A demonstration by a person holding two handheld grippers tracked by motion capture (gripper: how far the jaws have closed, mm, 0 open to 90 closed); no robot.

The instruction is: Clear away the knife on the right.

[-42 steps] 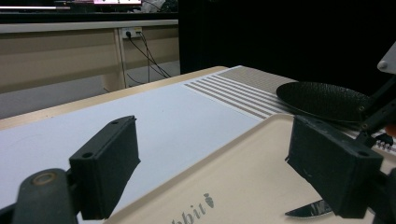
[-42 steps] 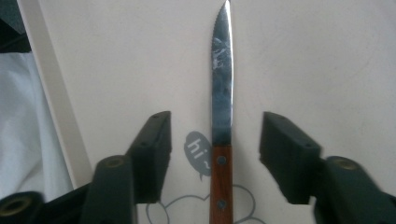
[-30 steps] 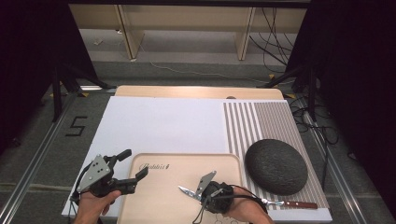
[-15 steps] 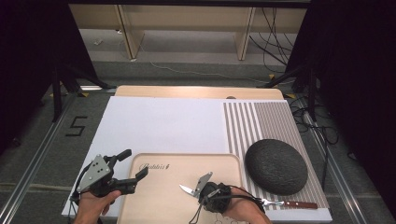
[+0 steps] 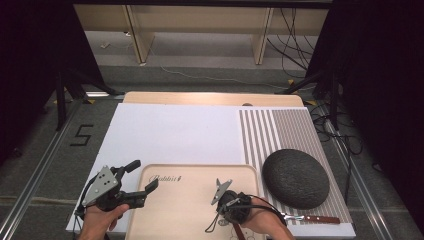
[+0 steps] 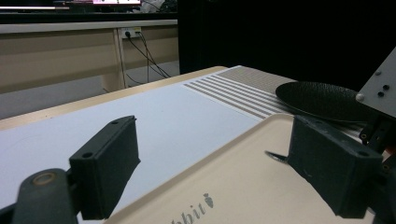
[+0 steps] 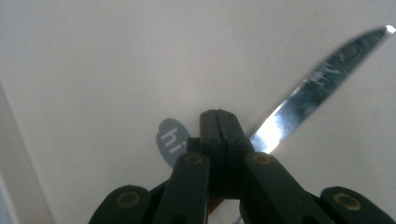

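The right gripper [image 5: 223,192] is closed tight on a knife [image 7: 322,84]. It holds the knife low over the tray [image 5: 180,210], on the near right part of it. In the right gripper view the shiny blade sticks out past the shut jaws, above the tray's pale floor and a small blue sticker [image 7: 170,140].

The left gripper [image 5: 142,180] is open and holds nothing. It sits at the near left corner of the tray, with one jaw over the white mat [image 5: 170,132] and one over the tray.

The knife is long and thin. Its long line runs slanted, from the gripper toward the far left. The tip points away from the person.

What could go wrong? The grip is on a thin, smooth part, so I think the knife could twist or slip if the hand tilts fast. Then it may fall hard on the tray. The sharp tip could also scratch the tray if it goes down tip first. The black bowl [image 5: 295,177] and another knife [image 5: 312,218] lie to the right, well apart.
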